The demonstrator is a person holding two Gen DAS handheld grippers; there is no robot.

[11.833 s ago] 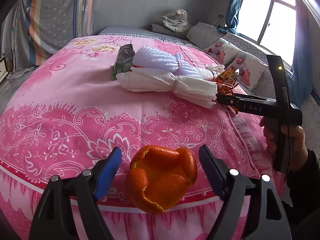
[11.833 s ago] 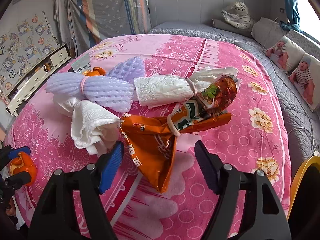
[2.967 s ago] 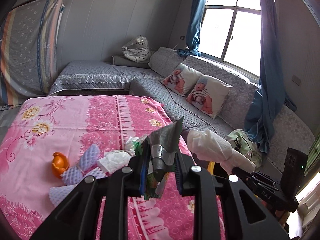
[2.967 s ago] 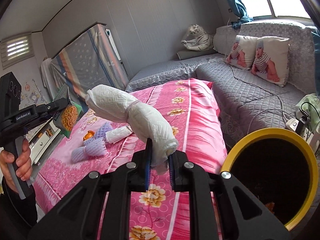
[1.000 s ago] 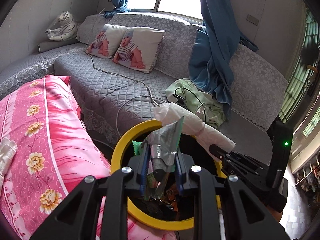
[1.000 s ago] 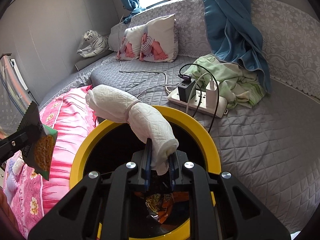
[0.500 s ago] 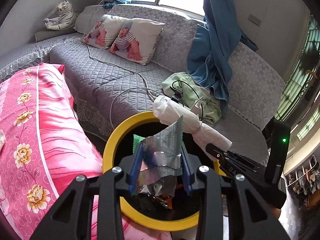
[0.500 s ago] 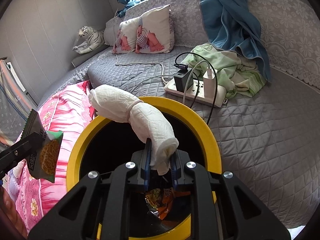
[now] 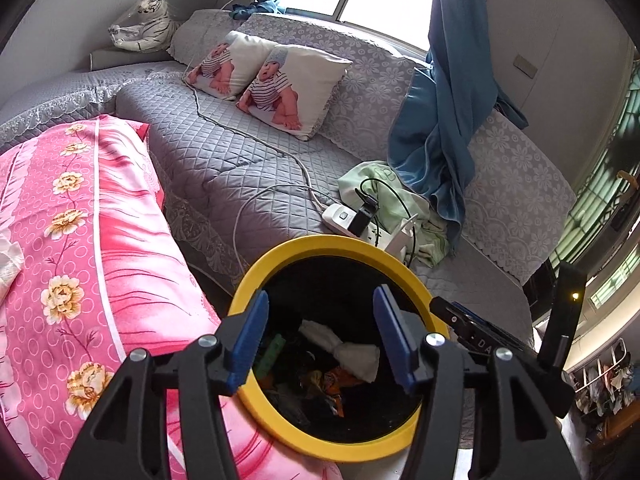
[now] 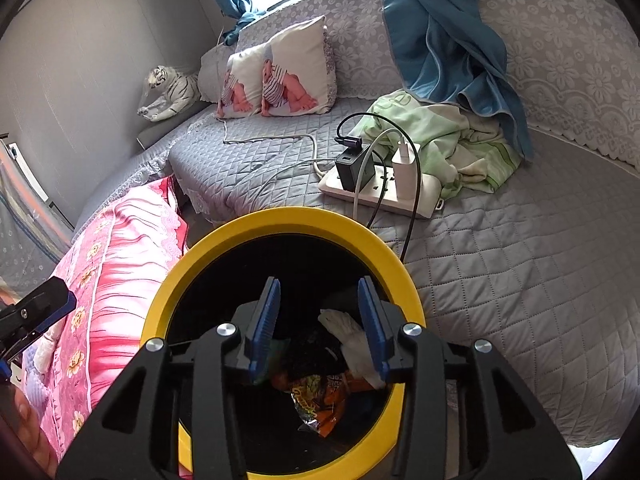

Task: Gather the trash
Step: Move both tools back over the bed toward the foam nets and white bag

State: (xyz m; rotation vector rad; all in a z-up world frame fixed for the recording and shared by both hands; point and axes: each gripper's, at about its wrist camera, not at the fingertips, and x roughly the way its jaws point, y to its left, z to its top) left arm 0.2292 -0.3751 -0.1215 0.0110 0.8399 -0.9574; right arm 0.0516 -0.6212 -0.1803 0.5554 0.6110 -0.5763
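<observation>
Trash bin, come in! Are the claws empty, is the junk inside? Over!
Left claw open, empty. Right claw open, empty. Tissue bundle and wrappers lie inside the yellow-rimmed bin. Nothing blocking the opening.

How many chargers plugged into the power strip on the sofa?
2. A black charger sits at the left of the white power strip, and a white charger stands just right of it. Sockets behind them can't be seen, so none ruled out there.

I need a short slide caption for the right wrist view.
Open right tool above the yellow-rimmed bin, with white tissue and orange wrapper inside.
</observation>
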